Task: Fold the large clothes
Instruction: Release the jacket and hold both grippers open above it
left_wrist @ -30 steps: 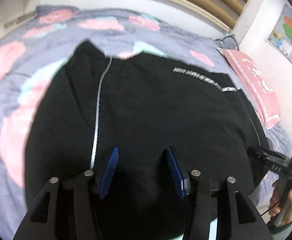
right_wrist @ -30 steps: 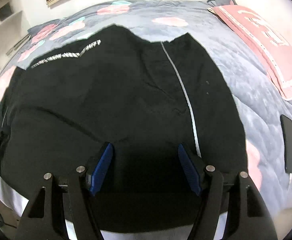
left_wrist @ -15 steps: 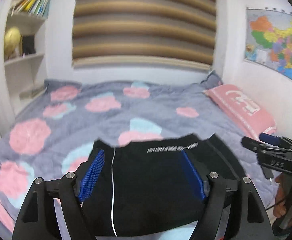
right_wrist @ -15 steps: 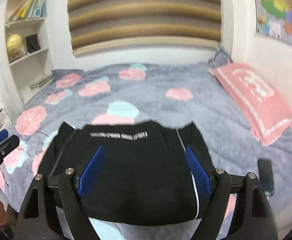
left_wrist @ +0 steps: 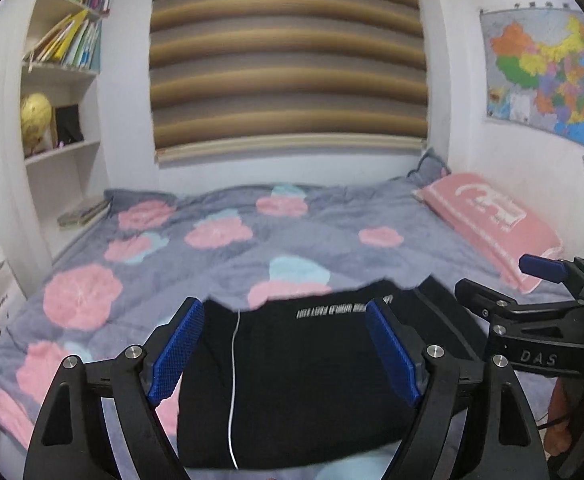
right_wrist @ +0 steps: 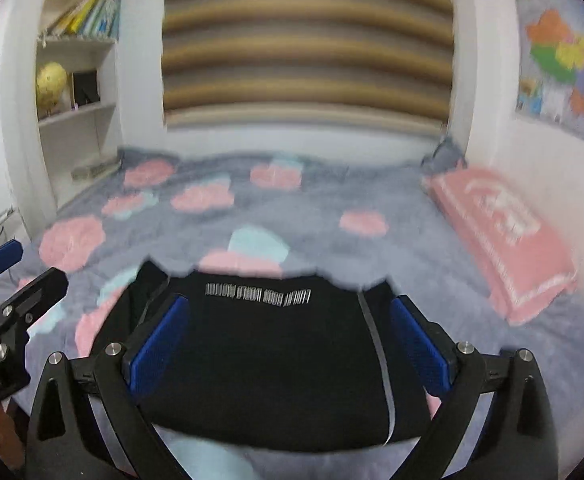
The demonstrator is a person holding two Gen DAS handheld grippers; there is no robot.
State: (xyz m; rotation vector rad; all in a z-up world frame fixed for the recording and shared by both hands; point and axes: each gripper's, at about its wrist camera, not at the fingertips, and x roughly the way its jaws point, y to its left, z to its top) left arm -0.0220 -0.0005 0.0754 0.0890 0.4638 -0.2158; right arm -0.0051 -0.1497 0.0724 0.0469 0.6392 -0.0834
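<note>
A black garment (left_wrist: 304,380) (right_wrist: 276,360), folded into a compact rectangle with white lettering and a thin white stripe, lies flat on the bed near its front edge. My left gripper (left_wrist: 284,320) hovers above and in front of it. Its jaws are opening, and nothing is pinched between the blue pads (left_wrist: 178,354). My right gripper (right_wrist: 290,304) hangs beside it at a similar height, jaws also opening wide and holding nothing. Each gripper shows in the other's view: the right gripper (left_wrist: 532,300) at the right edge, the left gripper (right_wrist: 12,280) at the left edge.
The grey bed cover (left_wrist: 212,240) with pink and blue patches stretches to the far wall. A pink pillow (left_wrist: 492,220) lies along the right wall under a map (left_wrist: 548,80). A bookshelf (left_wrist: 64,80) stands at the left. A hand (left_wrist: 560,428) holds the right gripper's handle.
Both grippers have lifted up and back from the black garment, and their jaws have spread wider. The garment stays flat on the bed, now seen smaller and lower.
</note>
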